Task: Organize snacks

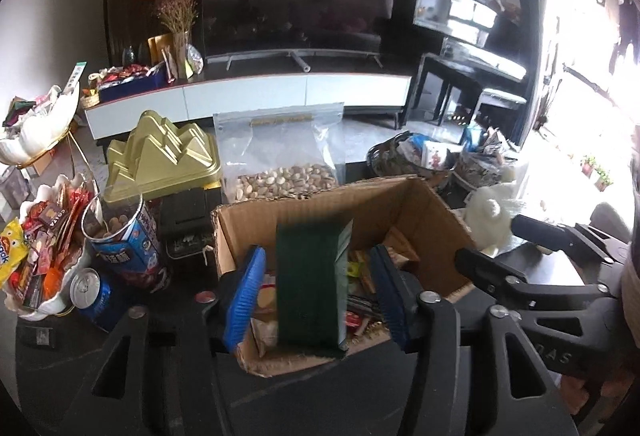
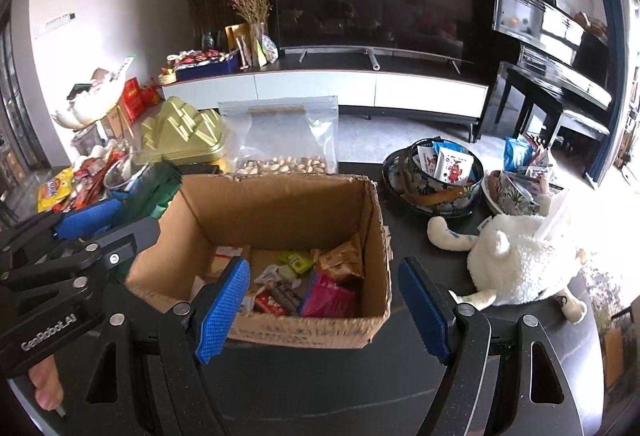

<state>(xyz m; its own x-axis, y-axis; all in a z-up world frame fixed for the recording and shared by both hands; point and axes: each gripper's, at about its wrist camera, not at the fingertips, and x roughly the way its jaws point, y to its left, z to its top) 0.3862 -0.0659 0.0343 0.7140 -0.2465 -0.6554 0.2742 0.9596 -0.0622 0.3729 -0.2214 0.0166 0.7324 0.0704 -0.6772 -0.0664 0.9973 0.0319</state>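
An open cardboard box (image 1: 436,208) (image 2: 280,204) stands on the dark table and holds several small snack packets (image 2: 320,276). A dark green packet (image 1: 310,284) is blurred between the fingers of my left gripper (image 1: 316,296), above the box's near edge. The jaws stand wide and neither pad touches the packet. In the right wrist view the green packet (image 2: 154,184) shows at the box's left corner by the left gripper's blue pad (image 2: 90,218). My right gripper (image 2: 322,312) is open and empty in front of the box.
A bag of pistachios (image 1: 280,156), a gold tin (image 1: 164,160), a blue canister (image 1: 124,236), a can (image 1: 94,296) and a white snack dish (image 1: 40,256) stand behind and left. Patterned bowls of packets (image 2: 436,172) and a white plush toy (image 2: 516,260) are at right.
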